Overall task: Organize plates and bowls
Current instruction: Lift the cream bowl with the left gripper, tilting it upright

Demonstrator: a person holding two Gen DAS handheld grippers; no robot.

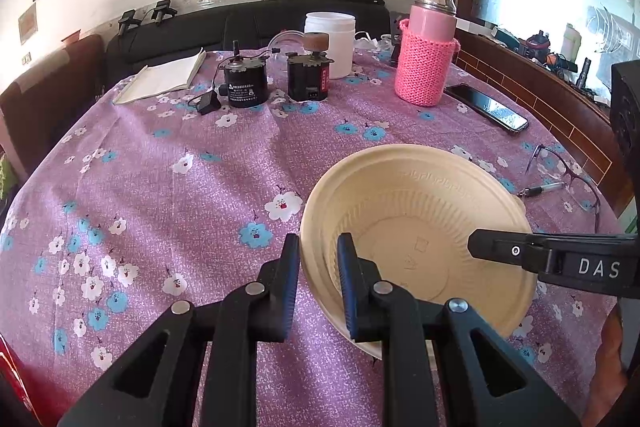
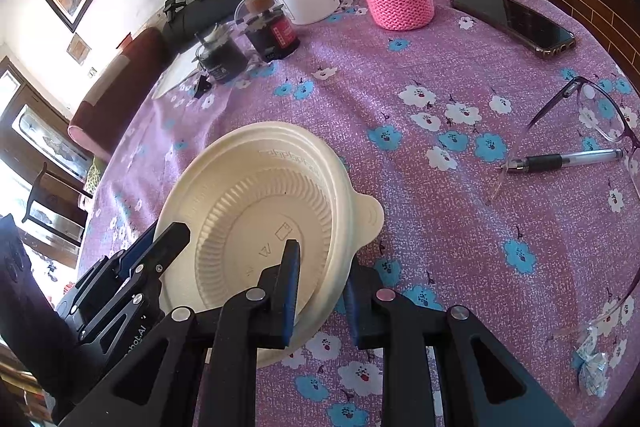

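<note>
Both hand-held grippers are clamping the same cream disposable bowl [image 1: 420, 227], sitting lower right in the left wrist view on the purple floral desk [image 1: 180, 187]. The left hand-held gripper [image 1: 319, 247] is pinching the near-left rim, and the right hand-held gripper [image 2: 320, 267] is pinching the rim by the tab. It's probably two nested bowls, hard to tell. I'd be lifting evenly, keeping both pinches light so the thin rim isn't buckling.

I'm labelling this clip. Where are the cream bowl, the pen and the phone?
cream bowl [image 2: 256, 227], right wrist view, ribbed inner floor.
pen [image 2: 560, 160], right wrist view, middle of the barrel, by the dark grip.
phone [image 1: 486, 108], left wrist view, middle of the screen.
</note>
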